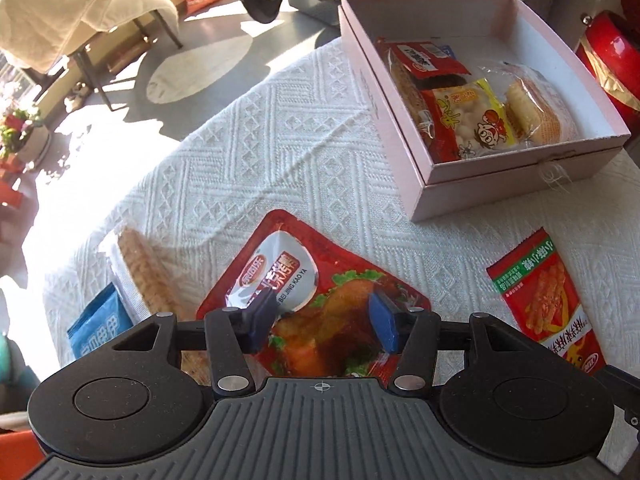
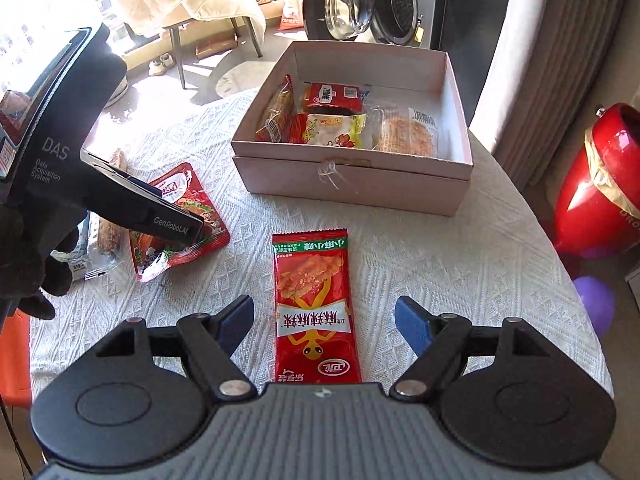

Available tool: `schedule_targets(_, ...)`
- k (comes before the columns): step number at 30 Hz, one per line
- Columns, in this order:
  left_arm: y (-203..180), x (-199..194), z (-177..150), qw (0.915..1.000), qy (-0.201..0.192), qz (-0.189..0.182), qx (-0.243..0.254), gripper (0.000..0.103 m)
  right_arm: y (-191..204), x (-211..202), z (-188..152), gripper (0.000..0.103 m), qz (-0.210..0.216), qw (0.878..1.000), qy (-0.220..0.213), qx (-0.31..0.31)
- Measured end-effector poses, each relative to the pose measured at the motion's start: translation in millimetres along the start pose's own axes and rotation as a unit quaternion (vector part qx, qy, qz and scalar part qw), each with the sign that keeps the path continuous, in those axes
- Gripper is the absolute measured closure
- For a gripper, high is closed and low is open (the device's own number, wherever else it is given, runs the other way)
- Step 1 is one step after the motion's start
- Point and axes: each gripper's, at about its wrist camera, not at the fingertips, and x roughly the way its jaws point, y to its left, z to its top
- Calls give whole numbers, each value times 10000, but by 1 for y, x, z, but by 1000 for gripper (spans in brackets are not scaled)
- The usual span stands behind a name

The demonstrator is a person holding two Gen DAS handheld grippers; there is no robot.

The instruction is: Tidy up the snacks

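Observation:
My left gripper [image 1: 323,322] hangs open just over a red roast-duck packet [image 1: 304,280], its blue pads [image 1: 262,320] spread above the packet's lower half. From the right wrist view, the left gripper [image 2: 194,230] slants down onto that packet [image 2: 180,216], held by a black-gloved hand [image 2: 36,256]. My right gripper [image 2: 324,322] is open, a long red spicy-strip packet [image 2: 314,304] lying lengthwise between its pads without touching them. This packet [image 1: 544,296] lies to the right in the left wrist view. The open pink box [image 2: 352,184] beyond holds several snack packets [image 2: 332,128].
A clear-wrapped cracker pack [image 1: 144,276] and a blue packet [image 1: 100,328] lie left of the duck packet. The white tablecloth [image 1: 280,152] ends at a rounded edge. A red canister [image 2: 600,176] stands at the right; a washing machine [image 2: 380,0] with its door open is behind the box.

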Motion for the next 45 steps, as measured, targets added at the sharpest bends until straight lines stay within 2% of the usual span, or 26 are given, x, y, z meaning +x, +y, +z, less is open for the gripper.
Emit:
schedule_targets(4, 25, -12, -17, 9960, -157, -314, -825, 47, -1, 6, 3, 25, 205, 9997, 76, -67)
schedule_targets(7, 43, -28, -36, 9911, -273, -423, -1229, 47, 13, 12, 9, 25, 529, 9975, 106, -452)
schedule_targets(9, 59, -40, -51, 9850, -373, -481, -1617, 47, 27, 15, 15, 25, 736, 9945, 52, -747)
schedule_targets(12, 88, -62, -78, 9718, -481, -372, -2279, 47, 59, 21, 31, 25, 1120, 9853, -58, -1292)
schedule_targets(15, 113, -75, -105, 9631, -524, -111, -2638, 48, 90, 37, 51, 24, 1315, 9791, -6, -1549)
schedule_targets(17, 129, -77, -120, 9570, -433, -104, -2865, 49, 107, 54, 64, 24, 1301, 9794, 129, -1538)
schedule_targets(20, 146, -72, -139, 9478, -297, -287, -3161, 49, 127, 78, 78, 24, 1269, 9805, 353, -1458)
schedule_targets(22, 154, -68, -145, 9447, -253, -380, -3246, 49, 140, 94, 85, 24, 1176, 9811, 449, -1472)
schedule_targets(28, 171, -55, -140, 9423, -272, -570, -3289, 49, 169, 135, 95, 23, 770, 9835, 702, -1480)
schedule_targets(31, 174, -54, -131, 9425, -359, -706, -3246, 49, 174, 145, 94, 11, 538, 9855, 707, -1446)
schedule_targets(33, 175, -53, -121, 9438, -438, -799, -3177, 49, 175, 144, 92, 10, 520, 9856, 704, -1449)
schedule_targets(34, 174, -51, -116, 9443, -475, -843, -3145, 49, 175, 140, 89, 13, 501, 9853, 704, -1471)
schedule_targets(36, 173, -47, -105, 9453, -511, -895, -3095, 49, 173, 132, 87, 26, 570, 9834, 721, -1562)
schedule_targets(38, 171, -44, -94, 9463, -569, -927, -3044, 49, 170, 117, 86, 49, 727, 9823, 687, -1583)
schedule_targets(42, 166, -43, -79, 9461, -642, -979, -3019, 49, 159, 97, 79, 61, 806, 9828, 713, -1501)
schedule_targets(45, 154, -43, -75, 9494, -584, -1096, -2885, 49, 139, 80, 77, 69, 955, 9853, 721, -1217)
